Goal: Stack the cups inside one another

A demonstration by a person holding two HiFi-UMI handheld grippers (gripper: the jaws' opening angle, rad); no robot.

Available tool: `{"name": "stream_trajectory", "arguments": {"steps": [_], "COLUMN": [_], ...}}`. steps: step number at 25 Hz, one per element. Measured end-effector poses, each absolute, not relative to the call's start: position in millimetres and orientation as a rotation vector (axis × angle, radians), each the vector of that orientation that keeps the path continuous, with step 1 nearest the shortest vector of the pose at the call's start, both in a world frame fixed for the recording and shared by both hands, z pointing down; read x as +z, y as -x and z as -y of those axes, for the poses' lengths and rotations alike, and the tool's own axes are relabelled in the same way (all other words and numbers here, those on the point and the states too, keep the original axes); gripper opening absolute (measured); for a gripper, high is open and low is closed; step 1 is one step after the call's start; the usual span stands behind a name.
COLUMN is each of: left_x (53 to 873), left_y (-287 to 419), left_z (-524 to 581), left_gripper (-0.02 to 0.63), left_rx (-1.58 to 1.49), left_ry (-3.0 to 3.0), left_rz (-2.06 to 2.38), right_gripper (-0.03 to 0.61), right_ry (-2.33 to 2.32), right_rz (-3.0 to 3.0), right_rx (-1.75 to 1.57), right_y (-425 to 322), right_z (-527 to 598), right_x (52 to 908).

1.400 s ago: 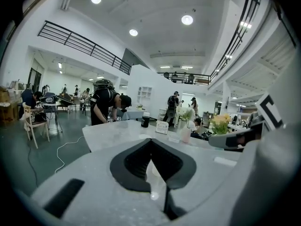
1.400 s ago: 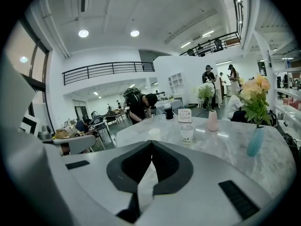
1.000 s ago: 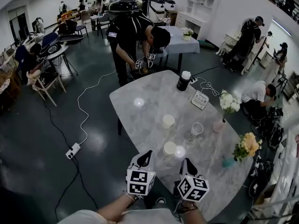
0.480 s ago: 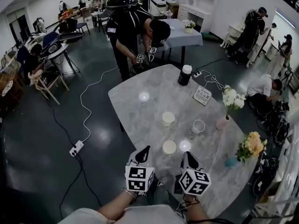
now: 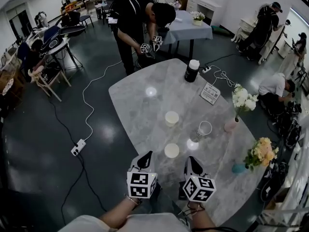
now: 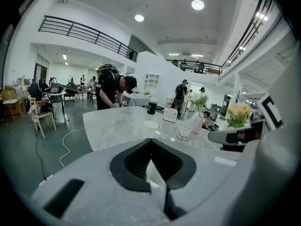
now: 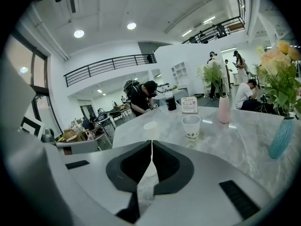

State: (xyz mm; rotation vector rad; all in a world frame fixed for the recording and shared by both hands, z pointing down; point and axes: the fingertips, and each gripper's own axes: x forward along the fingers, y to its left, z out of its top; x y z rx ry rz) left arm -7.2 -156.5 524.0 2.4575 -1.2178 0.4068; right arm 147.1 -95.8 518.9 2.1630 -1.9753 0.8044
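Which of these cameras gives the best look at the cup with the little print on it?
The right gripper view: the printed cup stands near, upright and unblocked, its print visible. The left gripper view shows it smaller and farther off. The head view looks down on it, showing mainly its open rim.

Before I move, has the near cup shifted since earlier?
No: near cup still sits directly before the far cup, left of the printed cup.

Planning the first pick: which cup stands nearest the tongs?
The nearer plain cup, directly ahead; the other plain cup and the printed cup stand farther back.
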Motion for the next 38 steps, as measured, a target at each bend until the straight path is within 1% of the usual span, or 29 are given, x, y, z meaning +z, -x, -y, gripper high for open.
{"name": "stream_trajectory", "arguments": {"steps": [12,13,15,24,29,36,38], "left_x": [560.0,563.4,570.4,592.5,602.5,612.7,615.2], "left_y": [8.9,9.3,10.4,12.8,15.0,16.8,16.6], "left_z": [151.8,150.5,147.7,139.1,135.9,135.4,135.6], "left_gripper": [0.006,0.006,0.006,0.006,0.006,0.006,0.006], "left_rx": [0.495,0.501,0.515,0.553,0.569,0.58,0.583], "left_ry": [-2.387,-2.382,-2.373,-2.332,-2.309,-2.282,-2.277], "left_rz": [1.246,1.247,1.249,1.259,1.264,1.276,1.279], "right_gripper": [0.012,0.022,0.062,0.121,0.183,0.23,0.235], "right_ry": [-1.975,-1.963,-1.938,-1.834,-1.782,-1.731,-1.713], "right_rz": [2.099,2.105,2.111,2.127,2.138,2.139,2.137], "right_rx": [0.841,0.845,0.848,0.871,0.858,0.837,0.823], "right_y": [-126.9,-125.7,-123.1,-111.3,-104.4,-100.9,-100.4], "right_z": [108.9,109.4,110.0,111.6,116.5,125.5,127.6], "right_x": [548.3,551.1,556.9,583.5,594.8,608.6,612.4]}}
